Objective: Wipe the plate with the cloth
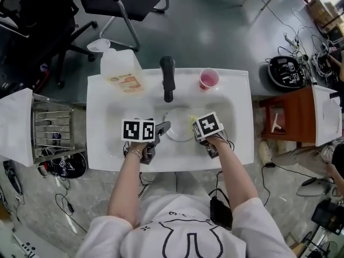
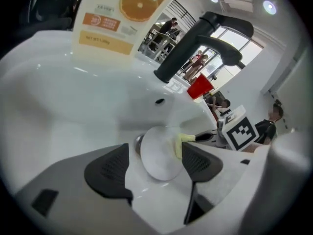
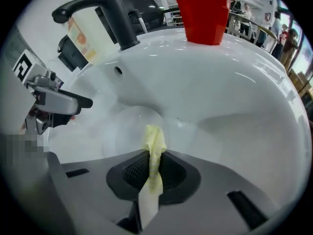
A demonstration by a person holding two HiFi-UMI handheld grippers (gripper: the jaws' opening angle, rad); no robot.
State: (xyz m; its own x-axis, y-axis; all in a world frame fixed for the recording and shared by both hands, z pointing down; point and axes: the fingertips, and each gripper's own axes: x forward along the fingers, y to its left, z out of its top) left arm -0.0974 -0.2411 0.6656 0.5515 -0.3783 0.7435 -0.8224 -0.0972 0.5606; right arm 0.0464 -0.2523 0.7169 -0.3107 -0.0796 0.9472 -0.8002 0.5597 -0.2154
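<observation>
A small white plate (image 1: 179,125) lies at the bottom of the white sink (image 1: 236,138). My left gripper (image 1: 163,126) reaches to the plate's left rim; in the left gripper view its jaws (image 2: 155,168) stand open and wide apart, with the plate (image 2: 157,155) seen just beyond them. My right gripper (image 1: 194,127) is at the plate's right rim. It is shut (image 3: 152,168) on a yellow cloth (image 3: 154,143), whose free end sticks out over the plate (image 3: 127,126). The cloth (image 2: 182,141) also shows in the left gripper view.
A black faucet (image 1: 167,77) rises at the sink's back, a pink cup (image 1: 208,78) to its right and a clear jug with an orange label (image 1: 121,69) to its left. A wire rack (image 1: 51,130) stands at the left, a red cabinet (image 1: 282,120) at the right.
</observation>
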